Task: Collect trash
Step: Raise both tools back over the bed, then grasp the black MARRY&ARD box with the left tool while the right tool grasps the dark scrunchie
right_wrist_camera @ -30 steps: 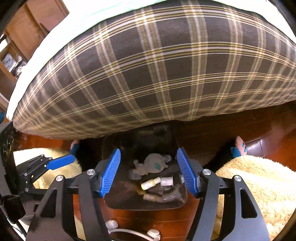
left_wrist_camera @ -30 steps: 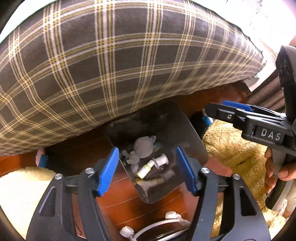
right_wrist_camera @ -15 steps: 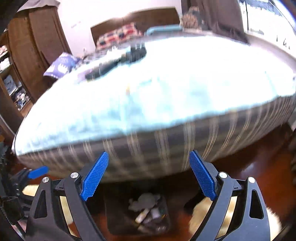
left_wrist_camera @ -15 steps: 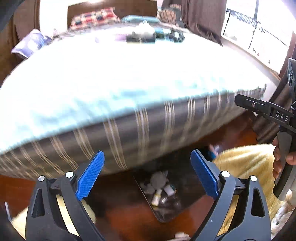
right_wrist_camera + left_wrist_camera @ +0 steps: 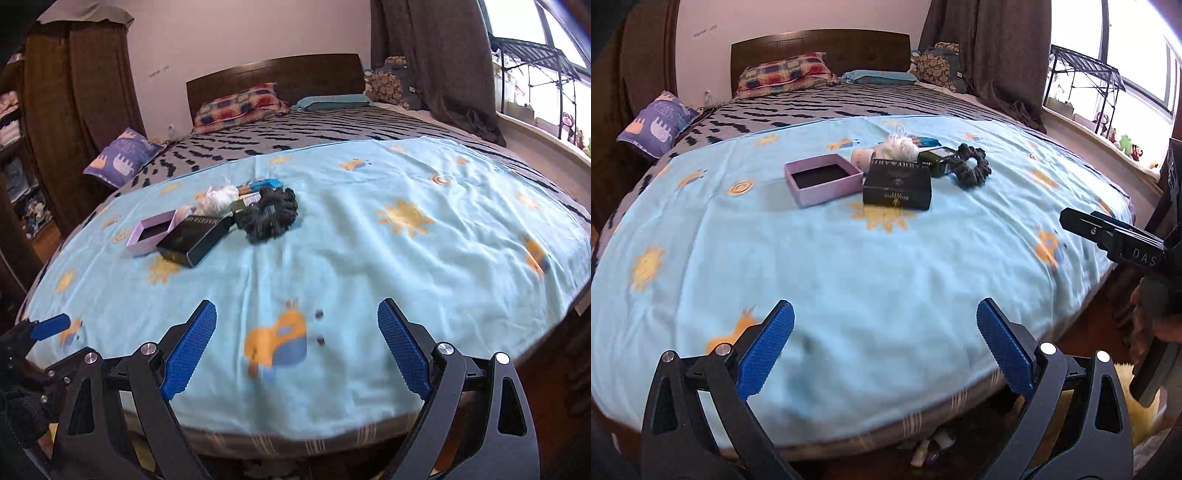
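On the light-blue blanket (image 5: 849, 266) lies a heap of items: an open lilac box (image 5: 823, 179), a black box (image 5: 897, 182), a dark green bottle (image 5: 936, 164), a black scrunchie (image 5: 971, 164) and a white wad (image 5: 899, 147). The right wrist view shows the same lilac box (image 5: 149, 232), black box (image 5: 194, 236) and scrunchie (image 5: 271, 214). My left gripper (image 5: 884, 308) hovers over the bed's near edge, its jaws opening with nothing between them. My right gripper (image 5: 297, 306) is open and empty, far short of the heap. Bin contents (image 5: 931, 446) peek out below the bed edge.
Pillows (image 5: 783, 74) and a dark headboard (image 5: 820, 48) are at the far end. A window ledge with toys (image 5: 1123, 144) runs along the right. A wardrobe (image 5: 74, 110) stands to the left. A cream fluffy rug (image 5: 1137, 413) lies on the floor at lower right.
Both grippers rose from the bin on the floor and tilted up to face the bed top. Both sets of jaws spread wider. The bin has dropped almost out of view.
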